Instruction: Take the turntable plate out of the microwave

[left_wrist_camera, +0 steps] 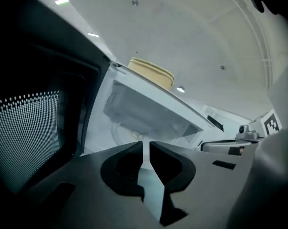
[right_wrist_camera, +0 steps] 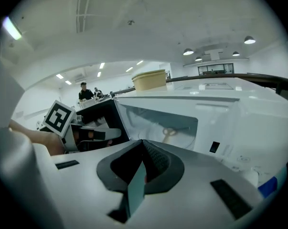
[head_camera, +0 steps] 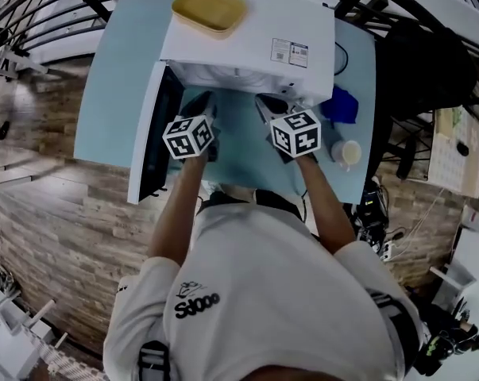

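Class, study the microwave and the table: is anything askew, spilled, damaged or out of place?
Nothing looks spilled or broken. Only the tan tray stands out: it lies on top of the microwave, toward its far left corner. The microwave's door hangs wide open, as the task needs.

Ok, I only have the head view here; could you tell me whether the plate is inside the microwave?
Observer: Yes, the right gripper view shows the plate lying on the floor of the microwave cavity.
Operator: Thanks. Is the left tool holding anything?
Observer: No, the left tool is empty, its jaws a slit apart.
Operator: And the right one, please?
Observer: The right tool is shut with nothing in it.
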The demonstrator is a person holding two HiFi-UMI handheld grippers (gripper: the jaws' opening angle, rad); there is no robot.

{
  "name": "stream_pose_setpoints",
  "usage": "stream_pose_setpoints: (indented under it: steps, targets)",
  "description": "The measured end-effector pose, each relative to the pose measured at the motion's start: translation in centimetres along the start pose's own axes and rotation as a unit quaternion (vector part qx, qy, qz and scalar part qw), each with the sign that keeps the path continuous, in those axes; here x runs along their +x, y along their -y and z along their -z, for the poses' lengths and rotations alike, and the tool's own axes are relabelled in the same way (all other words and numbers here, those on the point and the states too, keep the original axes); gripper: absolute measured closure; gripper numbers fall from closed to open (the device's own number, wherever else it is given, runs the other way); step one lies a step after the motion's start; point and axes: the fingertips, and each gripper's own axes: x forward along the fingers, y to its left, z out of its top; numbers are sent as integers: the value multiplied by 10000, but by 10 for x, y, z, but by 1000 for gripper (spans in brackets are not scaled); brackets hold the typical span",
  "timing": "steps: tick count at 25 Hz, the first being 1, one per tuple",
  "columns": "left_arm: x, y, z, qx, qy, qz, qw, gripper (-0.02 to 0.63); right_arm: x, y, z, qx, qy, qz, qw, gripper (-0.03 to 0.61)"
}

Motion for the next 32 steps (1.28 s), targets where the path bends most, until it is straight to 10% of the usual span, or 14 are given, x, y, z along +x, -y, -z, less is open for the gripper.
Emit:
stream_pose_setpoints:
  steps: [4,24,32]
  targets:
    - [21,-13,5,-437,52,-157,9989,482,19,6,14,-100,-275,-107,9995,572]
    - [97,-59,26,-1367,-211,-660,9882,418,56,18,45,721,-573,-129,9957,546]
    - [111,-48,27,-2748,-87,-389,9607,419,65,19,56,1905,-333,-222,9809,465]
